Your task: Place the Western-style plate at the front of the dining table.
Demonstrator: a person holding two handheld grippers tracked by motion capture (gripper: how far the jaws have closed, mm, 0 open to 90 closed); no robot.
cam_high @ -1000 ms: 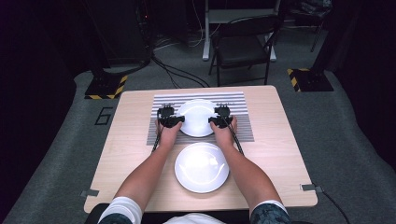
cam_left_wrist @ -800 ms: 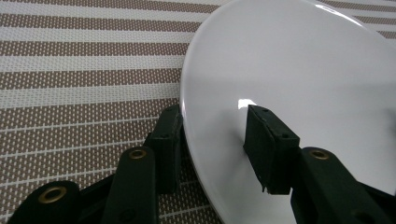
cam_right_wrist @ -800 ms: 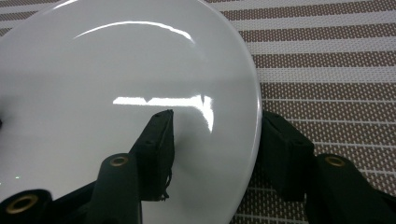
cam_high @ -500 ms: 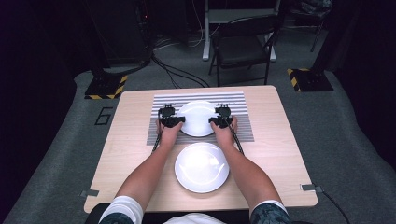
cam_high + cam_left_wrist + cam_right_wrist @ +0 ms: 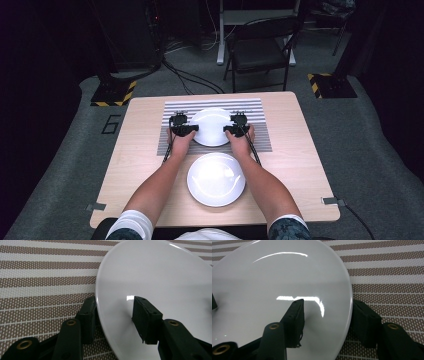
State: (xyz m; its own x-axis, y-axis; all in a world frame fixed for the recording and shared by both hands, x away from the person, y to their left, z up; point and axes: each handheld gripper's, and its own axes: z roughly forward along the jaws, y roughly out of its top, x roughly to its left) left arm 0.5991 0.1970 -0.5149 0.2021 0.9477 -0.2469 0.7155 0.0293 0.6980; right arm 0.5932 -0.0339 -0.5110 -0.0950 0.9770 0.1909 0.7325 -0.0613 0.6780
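1. Plate (image 5: 211, 125) is lying flat on the striped placemat (image 5: 261, 136) at the far side of the table (image 5: 135, 170). A second plate (image 5: 216, 179) is sitting nearer the person, untouched.
2. Left gripper (image 5: 192, 128) is straddling the far plate's left rim, one jaw over the top face and one tucked beside and under the edge. Its jaws have just been opening, and a gap is showing at the upper pad, so it isn't clamping.
3. Right gripper (image 5: 231, 129) is straddling the right rim the same way. Can't tell whether its pads are actually pressing.
4. Handling, my read: glazed ceramic, so it's going to be rigid, fairly heavy, slick and chip-prone.
5. Opposite rims are looking like the right hold points. I'm expecting slip unless both pads are biting squarely, and a lift needs keeping level.
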